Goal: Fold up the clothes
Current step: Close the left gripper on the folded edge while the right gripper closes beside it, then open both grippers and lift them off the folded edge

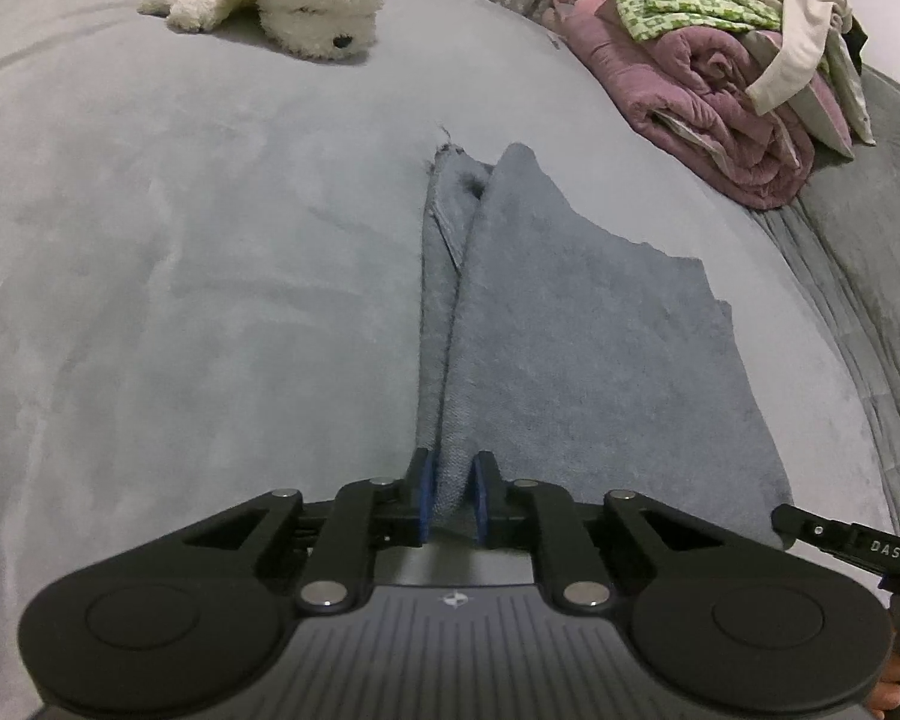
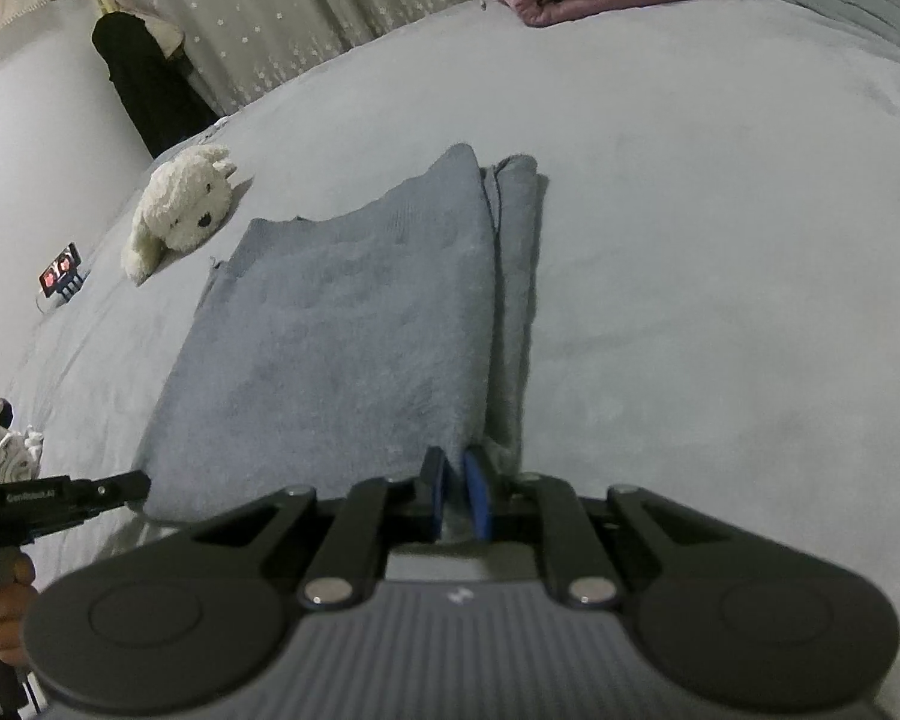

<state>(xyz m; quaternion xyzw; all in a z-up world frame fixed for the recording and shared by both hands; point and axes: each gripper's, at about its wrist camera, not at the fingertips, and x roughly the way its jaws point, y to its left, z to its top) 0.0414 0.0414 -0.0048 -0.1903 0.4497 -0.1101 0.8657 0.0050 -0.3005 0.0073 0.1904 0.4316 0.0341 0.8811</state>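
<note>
Both tools, left [image 1: 452,501] and right [image 2: 457,495], clenched on fuzzy, folded blue-grey towel [image 1: 570,348] edges.

Blue-grey towel [image 1: 570,348] [image 2: 342,336], terry cloth, folded flat on the grey bed, near edge bunched into a raised ridge running toward 12 o'clock, far corners at 12 o'clock slightly rumpled

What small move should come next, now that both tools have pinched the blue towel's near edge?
Probably lift both tools together and carry the near edge toward the far edge. The left tool and right tool each clamp a near corner of the blue-grey terry towel, which lies flat, already doubled, on the grey bedspread with open space beyond it.
</note>
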